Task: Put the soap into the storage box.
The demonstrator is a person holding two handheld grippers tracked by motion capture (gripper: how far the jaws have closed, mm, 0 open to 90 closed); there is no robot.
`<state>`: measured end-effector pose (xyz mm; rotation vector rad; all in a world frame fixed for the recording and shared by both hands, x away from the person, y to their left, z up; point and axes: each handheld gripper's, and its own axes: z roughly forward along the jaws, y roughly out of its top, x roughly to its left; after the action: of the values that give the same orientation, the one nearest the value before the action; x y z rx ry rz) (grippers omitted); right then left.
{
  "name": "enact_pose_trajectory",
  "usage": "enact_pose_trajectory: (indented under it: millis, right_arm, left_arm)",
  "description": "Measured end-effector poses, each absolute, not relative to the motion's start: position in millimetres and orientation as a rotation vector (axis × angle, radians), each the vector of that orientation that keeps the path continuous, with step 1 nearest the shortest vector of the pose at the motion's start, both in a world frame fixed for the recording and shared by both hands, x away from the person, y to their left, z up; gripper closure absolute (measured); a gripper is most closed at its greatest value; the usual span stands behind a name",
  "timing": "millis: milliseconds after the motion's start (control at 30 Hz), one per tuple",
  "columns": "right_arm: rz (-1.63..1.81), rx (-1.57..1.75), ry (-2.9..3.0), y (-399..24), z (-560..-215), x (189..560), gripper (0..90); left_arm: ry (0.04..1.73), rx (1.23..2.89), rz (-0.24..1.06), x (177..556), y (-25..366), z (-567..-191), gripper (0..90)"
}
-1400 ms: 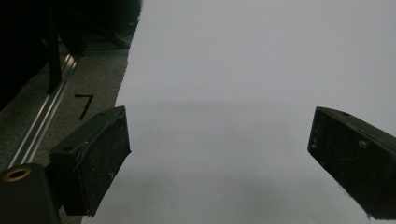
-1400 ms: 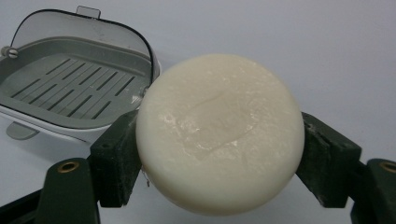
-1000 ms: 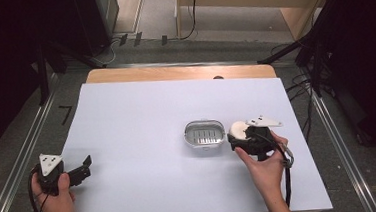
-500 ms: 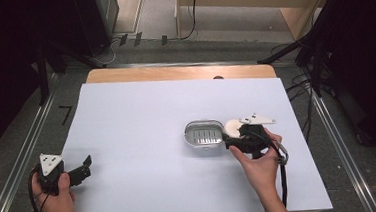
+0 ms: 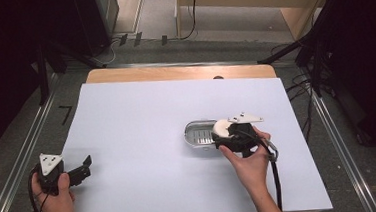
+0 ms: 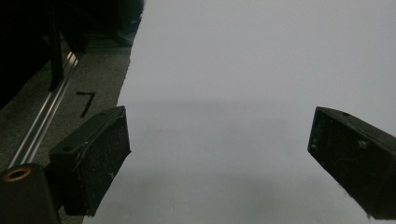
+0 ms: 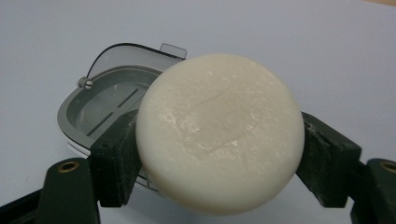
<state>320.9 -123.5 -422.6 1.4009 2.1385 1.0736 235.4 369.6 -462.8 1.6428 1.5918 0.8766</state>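
Worktop: the white worktop (image 5: 143, 139) runs under both grippers and carries little beyond them; a bare wooden strip (image 5: 173, 73) shows along its far edge.

Soap dish: a grey oval soap dish (image 5: 199, 134) with a slotted floor sits just ahead of the right gripper, its near end partly under what that gripper carries. In the right gripper view the dish (image 7: 100, 105) lies beyond and below the jaws, with a clear lid (image 7: 135, 53) hinged up at its far rim.

Right gripper: the right gripper (image 5: 224, 132) is clenched on a round white bar of soap (image 5: 221, 128), and the person's hand (image 5: 247, 162) is wrapped around the body behind it.

Soap: seen from the right gripper view, the soap (image 7: 219, 133) is pinched edge to edge between the two black pads, flat face toward the camera and clear of the dish floor.

Left gripper: the left gripper (image 5: 82, 168) rests low at the near left corner of the worktop, well apart from the dish. Its jaws stand wide and released, with nothing but bare white surface between them.

Progress: by my reckoning the pick-up is done and the carry is nearly finished, since the soap hangs at the near rim of the dish.

Left to do: I'd say it has to be brought over the middle of the dish, lowered onto the slots and let go; possibly the lid closed afterwards.
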Motion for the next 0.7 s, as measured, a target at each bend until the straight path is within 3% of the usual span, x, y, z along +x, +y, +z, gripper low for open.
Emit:
enact_pose_trajectory:
  millis: [700]
  right_arm:
    - [1.088,1.391,2.218,-98.7,-428.2,330.5,24.7]
  left_arm:
    - [1.595,1.646,0.871,235.9,369.7,-462.8,6.1]
